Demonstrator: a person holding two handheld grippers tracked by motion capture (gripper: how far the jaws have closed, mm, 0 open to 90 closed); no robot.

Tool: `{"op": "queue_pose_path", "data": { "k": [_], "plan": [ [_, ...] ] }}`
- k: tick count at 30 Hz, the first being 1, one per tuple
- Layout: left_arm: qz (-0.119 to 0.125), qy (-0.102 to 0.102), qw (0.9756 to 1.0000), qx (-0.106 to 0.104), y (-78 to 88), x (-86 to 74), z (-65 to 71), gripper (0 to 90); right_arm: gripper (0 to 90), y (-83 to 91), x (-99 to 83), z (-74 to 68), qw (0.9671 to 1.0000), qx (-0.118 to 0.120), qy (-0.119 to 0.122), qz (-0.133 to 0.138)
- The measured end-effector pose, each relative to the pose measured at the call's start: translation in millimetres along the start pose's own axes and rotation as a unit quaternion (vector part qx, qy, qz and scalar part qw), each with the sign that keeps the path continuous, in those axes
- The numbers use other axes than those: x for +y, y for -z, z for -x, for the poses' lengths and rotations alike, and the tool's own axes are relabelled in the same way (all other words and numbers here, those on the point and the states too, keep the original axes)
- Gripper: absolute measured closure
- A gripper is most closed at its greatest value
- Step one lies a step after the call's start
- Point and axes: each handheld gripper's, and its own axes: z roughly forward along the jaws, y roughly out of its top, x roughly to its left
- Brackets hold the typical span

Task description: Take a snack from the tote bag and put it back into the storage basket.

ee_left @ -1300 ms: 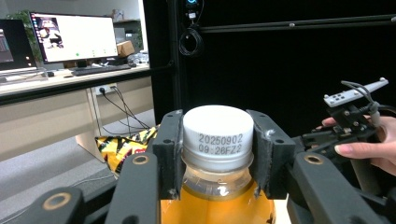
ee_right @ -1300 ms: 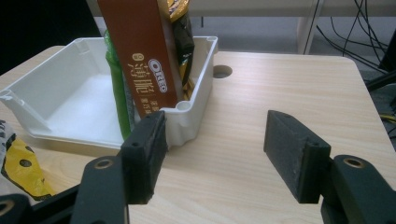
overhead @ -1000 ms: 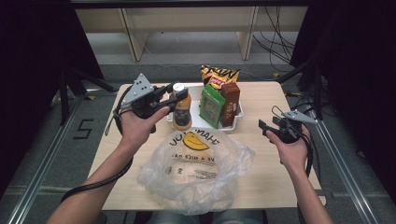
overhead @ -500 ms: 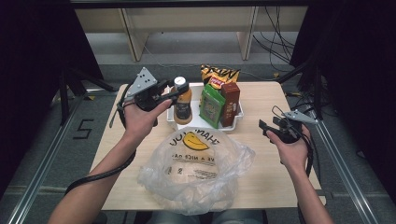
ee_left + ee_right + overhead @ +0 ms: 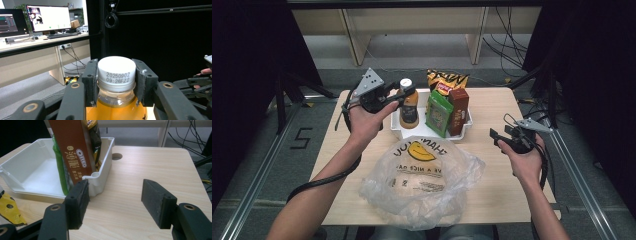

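A bottle of orange drink (image 5: 409, 109) with a white cap (image 5: 116, 72) is held by the neck in my left gripper (image 5: 405, 91), just over the left end of the white tray (image 5: 464, 127). In the left gripper view both pads (image 5: 90, 82) press the sides of the cap, which carries a printed date. My right gripper (image 5: 496, 136) hovers low over the table right of the tray, jaws open with bare wood between them (image 5: 116, 202). A brown biscuit box (image 5: 72, 150) and a green packet (image 5: 439, 112) stand upright in the tray's right half.
A yellow snack bag (image 5: 446, 79) leans at the tray's far edge. A crumpled clear plastic bag (image 5: 422, 180) with yellow print lies on the near middle of the table. A round hole (image 5: 117, 156) is in the tabletop behind the tray. Black frame posts flank the table.
My left hand with the bottle has shifted a little to the right and toward the far side over the tray. The right gripper has stayed where it was.
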Motion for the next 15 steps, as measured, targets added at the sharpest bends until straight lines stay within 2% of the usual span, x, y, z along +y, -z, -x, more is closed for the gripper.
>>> {"op": "queue_pose_path", "data": {
  "k": [5, 6, 8, 9, 11, 14, 15],
  "plan": [
    [-0.005, 0.002, 1.0000, 0.004, -6.5, -3.5, -4.7, 58.6, 39.7, -0.3, -0.5, 0.3, 1.0000, -0.006, 0.002, -0.003],
    [-0.006, 0.003, 1.0000, 0.005, -8.0, -4.3, -6.0, 58.7, 39.7, -0.1, -0.5, 0.3, 1.0000, 0.001, 0.001, -0.004],
    [-0.006, 0.003, 1.0000, 0.006, -11.1, -6.3, -9.0, 58.6, 39.7, 0.7, -0.3, -0.7, 0.9999, -0.005, 0.000, -0.009],
    [-0.007, 0.005, 0.9999, 0.007, -12.6, -7.4, -10.4, 58.6, 39.7, 1.5, -0.5, -2.9, 0.9998, -0.007, -0.012, -0.014],
    [-0.010, 0.005, 0.9999, 0.010, -15.5, -9.8, -13.2, 58.6, 39.7, 0.9, -0.3, -0.4, 0.9999, -0.009, 0.004, -0.008],
    [-0.015, -0.001, 0.9998, 0.015, -19.9, -13.2, -16.4, 58.6, 39.7, 0.2, -0.7, 0.0, 1.0000, -0.006, 0.001, -0.006],
    [-0.016, -0.002, 0.9997, 0.016, -21.5, -14.3, -16.9, 58.6, 39.7, 0.6, -1.1, -2.5, 0.9998, -0.004, -0.018, -0.010]
  ]
}}
